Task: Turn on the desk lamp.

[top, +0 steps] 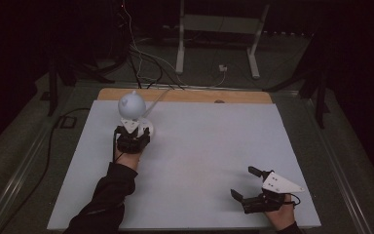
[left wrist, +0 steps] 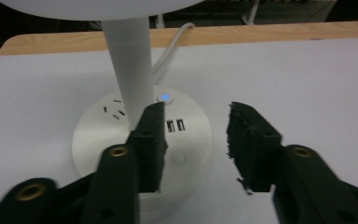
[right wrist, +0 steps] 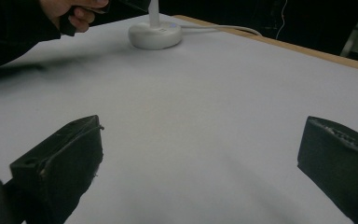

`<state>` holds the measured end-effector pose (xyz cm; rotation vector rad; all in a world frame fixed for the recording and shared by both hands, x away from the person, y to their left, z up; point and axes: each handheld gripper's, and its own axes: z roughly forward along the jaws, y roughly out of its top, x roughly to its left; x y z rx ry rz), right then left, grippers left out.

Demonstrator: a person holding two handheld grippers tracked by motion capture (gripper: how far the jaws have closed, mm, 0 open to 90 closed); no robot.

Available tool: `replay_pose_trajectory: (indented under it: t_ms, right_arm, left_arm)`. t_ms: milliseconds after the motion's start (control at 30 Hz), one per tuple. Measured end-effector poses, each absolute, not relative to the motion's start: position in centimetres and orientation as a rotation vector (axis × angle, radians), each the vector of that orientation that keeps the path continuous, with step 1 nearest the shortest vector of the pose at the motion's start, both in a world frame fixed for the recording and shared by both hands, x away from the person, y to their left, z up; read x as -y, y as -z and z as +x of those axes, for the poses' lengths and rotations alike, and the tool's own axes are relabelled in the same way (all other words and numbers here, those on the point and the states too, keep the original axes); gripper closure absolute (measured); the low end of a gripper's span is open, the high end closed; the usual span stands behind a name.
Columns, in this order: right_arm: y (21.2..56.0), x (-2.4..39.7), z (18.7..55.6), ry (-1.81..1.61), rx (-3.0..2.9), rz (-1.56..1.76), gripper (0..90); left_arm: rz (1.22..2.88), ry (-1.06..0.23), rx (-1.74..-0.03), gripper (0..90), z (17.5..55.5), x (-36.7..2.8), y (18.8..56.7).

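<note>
A dark, dim room. A white table top (top: 214, 161) fills the lower frame, a wooden strip (top: 185, 95) along its far edge. Grey floor (top: 24, 146) surrounds it; black cables (top: 141, 68) and a white metal frame (top: 219, 29) lie at upper centre.

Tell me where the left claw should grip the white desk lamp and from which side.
Grip the upright stem just above the round base, coming level from the near side where the left claw already is. The stem is slim and straight enough to fit between the jaws; the base and globe head look too wide.
</note>
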<state>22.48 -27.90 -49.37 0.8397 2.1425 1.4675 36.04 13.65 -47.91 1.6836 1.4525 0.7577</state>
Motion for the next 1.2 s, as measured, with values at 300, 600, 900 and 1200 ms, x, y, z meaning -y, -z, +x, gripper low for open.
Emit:
replay_pose_trajectory:
  t_ms: [300, 600, 900, 1200]
  right_arm:
    - [49.4, 27.9, 22.4, -1.467, -2.146, 0.835, 0.0]
    - [49.4, 27.9, 22.5, -1.471, -2.15, 0.836, 0.0]
    - [49.4, 27.9, 22.5, -1.469, -2.154, 0.834, 0.0]
    - [49.4, 27.9, 22.5, -1.474, -2.153, 0.838, 0.0]
  left_arm:
    - [1.694, -0.763, -1.454, 74.4, 36.7, -14.0, 48.8]
    - [1.75, -0.808, -1.43, 79.6, 37.2, -13.9, 49.8]
    - [1.75, -0.766, -1.416, 87.7, 37.7, -14.2, 50.6]
    - [1.764, -0.743, -1.425, 90.0, 38.2, -14.3, 51.3]
